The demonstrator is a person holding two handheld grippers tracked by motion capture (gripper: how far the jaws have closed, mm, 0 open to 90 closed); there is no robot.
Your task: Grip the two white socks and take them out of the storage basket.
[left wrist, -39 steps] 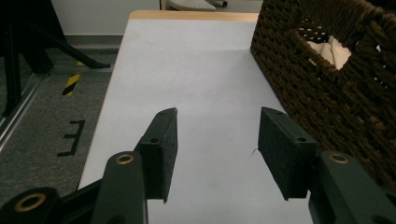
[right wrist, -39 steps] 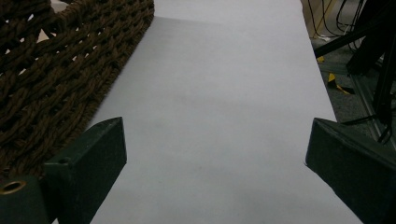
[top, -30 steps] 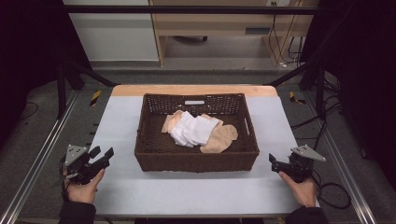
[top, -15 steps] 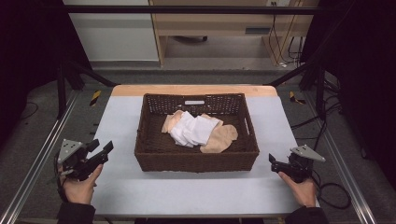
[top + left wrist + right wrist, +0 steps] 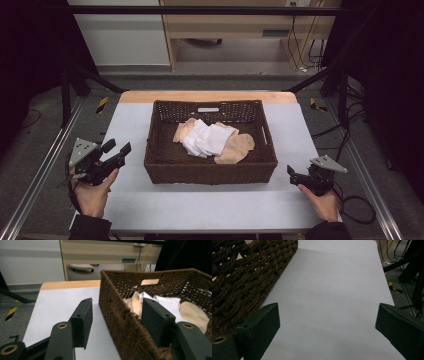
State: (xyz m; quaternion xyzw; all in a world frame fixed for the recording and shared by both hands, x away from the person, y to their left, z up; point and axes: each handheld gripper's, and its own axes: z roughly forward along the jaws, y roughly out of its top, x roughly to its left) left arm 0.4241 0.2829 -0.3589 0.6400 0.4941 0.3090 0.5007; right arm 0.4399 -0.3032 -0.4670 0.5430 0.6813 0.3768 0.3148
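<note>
Your left gripper (image 5: 116,150) hangs over the left edge of the surface (image 5: 210,210), just beside the left wall of the wicker basket (image 5: 210,172). Its jaws stand wide apart and have just been opening, with nothing between them. In the left gripper view the basket's left wall runs up between those jaws, untouched by either pad.

Your right gripper (image 5: 295,176) sits near the front right corner of the surface, close to the basket's right wall. In the right gripper view its jaws are spread far apart over bare surface, holding nothing, with the basket's weave at the left.

The basket stands in the middle of the surface, a little toward the far edge. Inside it lies a loose heap of cloths: a white cloth (image 5: 206,139) on top in the middle, and beige cloth (image 5: 238,147) spreading out from under it toward the right wall. Neither gripper touches the cloths.
</note>
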